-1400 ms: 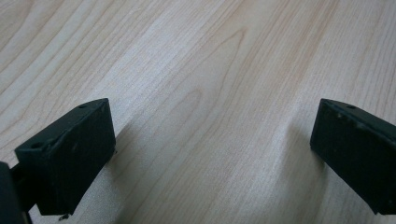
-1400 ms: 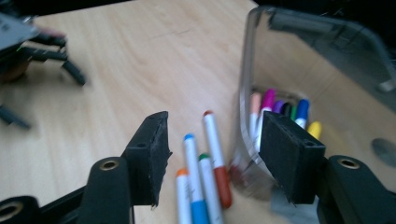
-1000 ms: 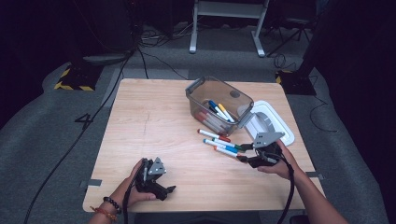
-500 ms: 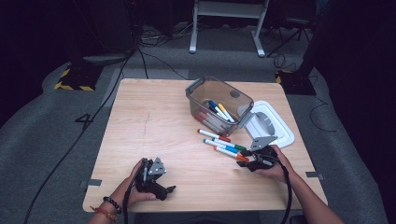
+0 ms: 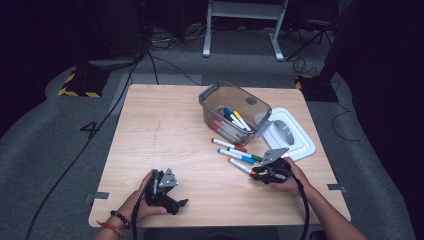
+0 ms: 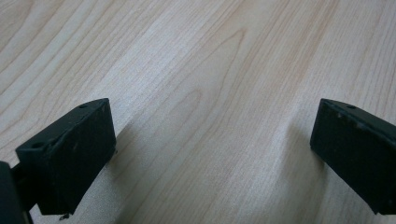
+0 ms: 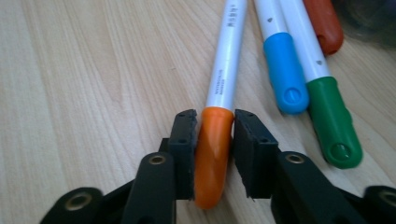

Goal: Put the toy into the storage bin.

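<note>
An orange-capped white marker lies on the wooden table, nearest of the loose markers. My right gripper is low on the table with its jaws just closed, both pads pressing the orange cap. From above, that gripper is at the right front, holding the marker by its near end. My left gripper rests at the left front, held by a hand. Its jaws stand wide open over bare wood.
Blue-capped, green-capped and red-capped markers lie just right of the held one. A clear plastic bin holding several markers stands behind them, with its white lid on the table at the right.
The right gripper has sunk to the table and shifted slightly left onto the nearest marker's end. The left hand has stayed put.
</note>
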A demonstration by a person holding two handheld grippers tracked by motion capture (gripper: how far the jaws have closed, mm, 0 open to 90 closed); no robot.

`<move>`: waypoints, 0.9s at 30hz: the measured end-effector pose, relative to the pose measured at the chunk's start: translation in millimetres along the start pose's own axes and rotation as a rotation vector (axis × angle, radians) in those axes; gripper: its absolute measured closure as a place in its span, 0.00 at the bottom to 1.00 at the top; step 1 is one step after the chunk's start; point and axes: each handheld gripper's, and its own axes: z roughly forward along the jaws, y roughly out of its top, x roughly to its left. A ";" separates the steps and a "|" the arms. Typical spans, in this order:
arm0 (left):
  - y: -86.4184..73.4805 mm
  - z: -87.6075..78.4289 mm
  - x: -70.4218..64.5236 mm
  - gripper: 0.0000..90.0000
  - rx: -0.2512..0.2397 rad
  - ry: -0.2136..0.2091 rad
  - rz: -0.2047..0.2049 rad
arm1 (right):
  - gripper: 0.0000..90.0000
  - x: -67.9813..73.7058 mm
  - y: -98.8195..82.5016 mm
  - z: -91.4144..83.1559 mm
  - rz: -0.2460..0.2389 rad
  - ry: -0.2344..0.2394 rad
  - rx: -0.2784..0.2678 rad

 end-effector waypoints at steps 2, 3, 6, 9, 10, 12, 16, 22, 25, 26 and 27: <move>0.0 0.0 0.0 0.00 0.000 0.000 0.000 | 0.83 2.3 1.0 0.7 -0.006 0.007 -0.001; 0.0 0.0 0.0 0.00 0.000 0.000 0.000 | 0.83 4.4 2.0 1.2 -0.015 0.009 0.002; 0.0 0.0 0.0 0.00 0.000 0.000 0.000 | 0.83 9.3 4.4 1.7 -0.042 0.013 0.013; 0.0 0.0 0.0 0.00 0.000 0.000 0.000 | 0.83 12.1 5.7 1.1 -0.055 0.023 0.014; 0.0 0.0 0.0 0.00 0.000 0.000 0.000 | 0.83 12.5 6.1 0.4 -0.058 0.027 0.008; 0.0 0.0 0.0 0.00 0.000 0.000 0.000 | 0.83 13.6 8.0 -3.5 -0.064 0.021 -0.008; 0.0 0.0 0.0 0.00 0.000 0.000 0.000 | 0.83 16.9 10.4 -9.3 -0.073 0.014 -0.030; 0.0 0.0 0.0 0.00 0.000 0.000 0.000 | 0.83 21.1 18.7 -25.4 -0.086 -0.007 -0.098; 0.0 0.0 0.1 0.00 0.000 -0.001 0.000 | 0.83 22.8 25.1 -35.7 -0.091 -0.016 -0.141; 0.1 0.1 0.1 0.00 0.000 -0.001 0.000 | 0.83 23.0 27.3 -39.5 -0.094 -0.021 -0.153; 0.1 0.1 0.1 0.00 0.000 -0.001 0.000 | 0.83 23.1 29.5 -43.0 -0.095 -0.026 -0.167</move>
